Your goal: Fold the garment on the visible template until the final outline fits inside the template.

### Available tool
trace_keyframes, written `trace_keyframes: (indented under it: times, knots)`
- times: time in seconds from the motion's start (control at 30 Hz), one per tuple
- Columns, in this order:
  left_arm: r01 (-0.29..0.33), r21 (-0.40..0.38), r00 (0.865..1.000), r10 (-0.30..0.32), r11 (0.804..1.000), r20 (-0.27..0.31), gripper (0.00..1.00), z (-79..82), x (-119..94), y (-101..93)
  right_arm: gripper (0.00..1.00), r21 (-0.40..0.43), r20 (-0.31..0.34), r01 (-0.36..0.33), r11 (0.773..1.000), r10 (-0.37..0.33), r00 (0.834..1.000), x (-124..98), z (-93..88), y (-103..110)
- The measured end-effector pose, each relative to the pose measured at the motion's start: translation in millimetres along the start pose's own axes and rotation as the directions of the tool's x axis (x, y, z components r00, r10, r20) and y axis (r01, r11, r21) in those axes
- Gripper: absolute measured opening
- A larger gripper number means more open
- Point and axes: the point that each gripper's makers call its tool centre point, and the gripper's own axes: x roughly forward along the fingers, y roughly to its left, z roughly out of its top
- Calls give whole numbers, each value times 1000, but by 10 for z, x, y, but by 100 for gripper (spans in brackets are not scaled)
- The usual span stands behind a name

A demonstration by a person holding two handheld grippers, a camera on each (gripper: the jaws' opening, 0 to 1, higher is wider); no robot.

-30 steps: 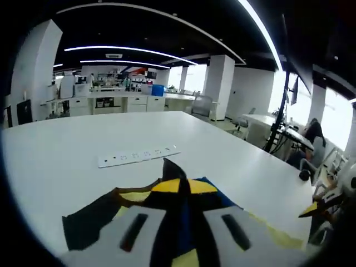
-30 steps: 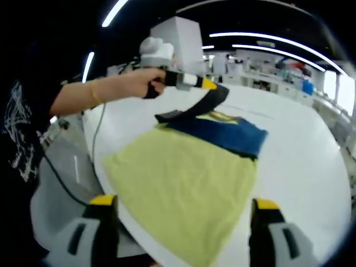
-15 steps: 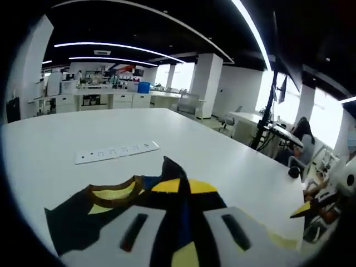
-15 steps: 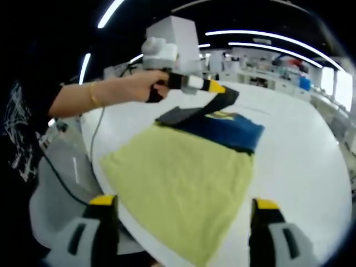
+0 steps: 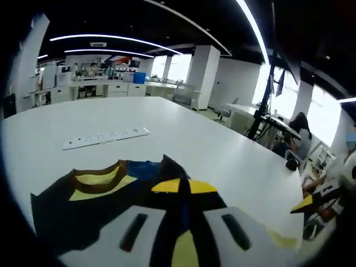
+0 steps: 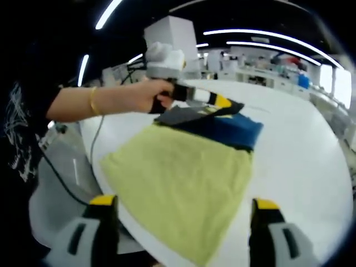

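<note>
- since a second ago the left gripper has come lower, and the dark sleeve flap now lies nearly flat on the garment.
- left gripper view: left gripper clenched on a soft fold of dark cloth; brown ribbed collar beyond it — a flat white power strip rests on the smooth white table.
- right gripper view: right gripper released, jaws wide apart; the yellow-and-blue garment lies on the table.
</note>
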Motion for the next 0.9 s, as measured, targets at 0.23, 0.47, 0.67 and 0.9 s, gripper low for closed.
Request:
trace_keyframes:
  times: [0.23,0.47,0.67,0.9]
  knots:
    - [25,-13,999,-25,1000,-35,3,-152,80,-108,99,7,7,8,1000,-8,1000,-14,-8,-33]
    - [52,20,999,-52,998,-13,25,-134,35,-158,99,7,4,5,1000,-5,1000,-6,-23,-21]
    - [26,107,1000,-25,994,-13,51,-126,-68,-90,99,0,12,-2,1000,2,1000,7,17,-14]
    - [-6,147,1000,5,989,5,73,-113,-294,96,99,-10,27,-9,1000,9,1000,33,100,-29]
